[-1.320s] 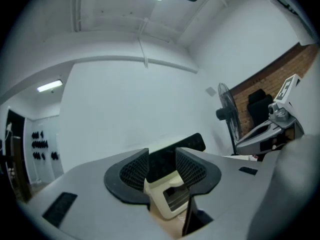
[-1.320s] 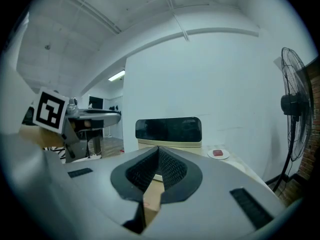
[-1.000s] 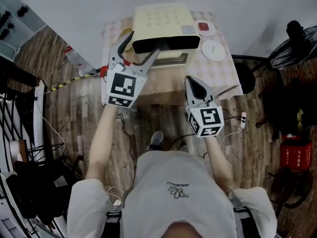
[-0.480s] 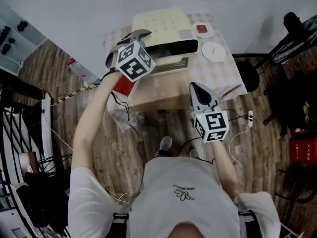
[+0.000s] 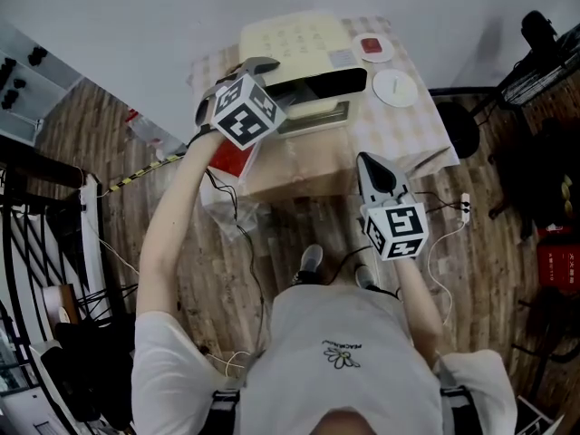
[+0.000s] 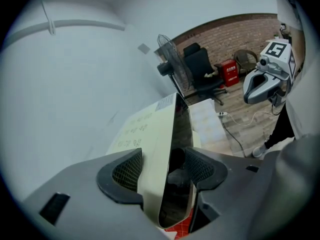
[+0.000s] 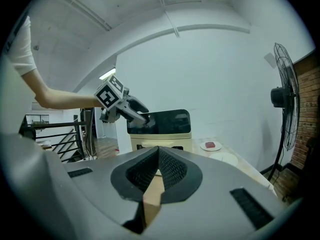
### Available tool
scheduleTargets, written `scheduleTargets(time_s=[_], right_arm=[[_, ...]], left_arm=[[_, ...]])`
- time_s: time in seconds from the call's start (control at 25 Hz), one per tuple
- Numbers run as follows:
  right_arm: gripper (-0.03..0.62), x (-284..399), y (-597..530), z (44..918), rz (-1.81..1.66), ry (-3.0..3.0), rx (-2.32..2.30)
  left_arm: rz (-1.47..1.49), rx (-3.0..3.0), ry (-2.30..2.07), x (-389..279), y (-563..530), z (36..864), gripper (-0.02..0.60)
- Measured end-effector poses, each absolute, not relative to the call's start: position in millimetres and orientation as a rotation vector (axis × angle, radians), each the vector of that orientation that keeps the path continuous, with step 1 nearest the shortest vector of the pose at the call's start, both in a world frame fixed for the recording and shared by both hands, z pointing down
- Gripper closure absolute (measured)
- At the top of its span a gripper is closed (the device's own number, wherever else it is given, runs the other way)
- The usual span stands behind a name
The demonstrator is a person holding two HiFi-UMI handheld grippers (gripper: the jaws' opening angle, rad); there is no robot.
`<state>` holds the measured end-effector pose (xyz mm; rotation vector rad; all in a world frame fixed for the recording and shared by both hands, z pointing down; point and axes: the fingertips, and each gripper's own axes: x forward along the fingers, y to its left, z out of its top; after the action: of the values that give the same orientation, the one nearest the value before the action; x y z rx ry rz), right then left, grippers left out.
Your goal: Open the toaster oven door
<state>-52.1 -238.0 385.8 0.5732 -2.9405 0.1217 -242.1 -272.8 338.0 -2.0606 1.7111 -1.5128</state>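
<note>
The cream toaster oven [image 5: 294, 39] stands at the back of the checked table [image 5: 403, 139]; its dark glass door [image 5: 331, 85] faces me. My left gripper [image 5: 263, 67] reaches in at the oven's left end. In the left gripper view its jaws straddle the door's upper edge [image 6: 170, 149], one pad [image 6: 127, 170] on the cream side and one on the glass side, and they are closing with a little room left. My right gripper [image 5: 372, 163] hangs shut and empty by the table's front edge, away from the oven. The right gripper view shows the oven [image 7: 160, 129] straight ahead.
A small plate with a red piece [image 5: 373, 47] and a plain white plate [image 5: 395, 88] lie right of the oven. A red packet [image 5: 234, 159] hangs off the table's left side. A black chair [image 5: 458, 134] and a fan [image 7: 285, 101] stand to the right.
My left gripper has swung from in front of the oven to its left end and turned over, now straddling the door's edge. The right gripper has only drifted slightly.
</note>
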Motion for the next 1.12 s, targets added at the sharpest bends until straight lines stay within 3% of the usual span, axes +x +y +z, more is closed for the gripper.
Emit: scheduleTargets(time_s=[0.28, 0.56, 0.64, 0.88, 1.12], right_arm=[[0.585, -58.2, -241.6, 397.7, 0.179, -2.936, 0.546], [0.583, -84.0, -261.8, 380.4, 0.487, -3.036, 0.393], [0.577, -98.3, -263.2, 372.0, 0.631, -3.069, 0.308], [0.464, -124.4, -273.6, 390.8, 1.383, -2.976, 0.229], [0.464, -158.3, -287.7, 419.9, 1.734, -2.872, 0.215]], left_arm=[[-1.563, -2.057, 1.704, -242.4, -274.7, 337.8, 0.301], [-1.598, -2.066, 1.7, -242.8, -276.5, 340.4, 0.301], [-1.607, -2.062, 1.704, -243.6, -277.2, 339.5, 0.301], [-1.649, -2.076, 1.685, -242.0, -274.4, 344.6, 0.302], [-1.624, -2.077, 1.688, -243.2, -275.9, 341.9, 0.302]])
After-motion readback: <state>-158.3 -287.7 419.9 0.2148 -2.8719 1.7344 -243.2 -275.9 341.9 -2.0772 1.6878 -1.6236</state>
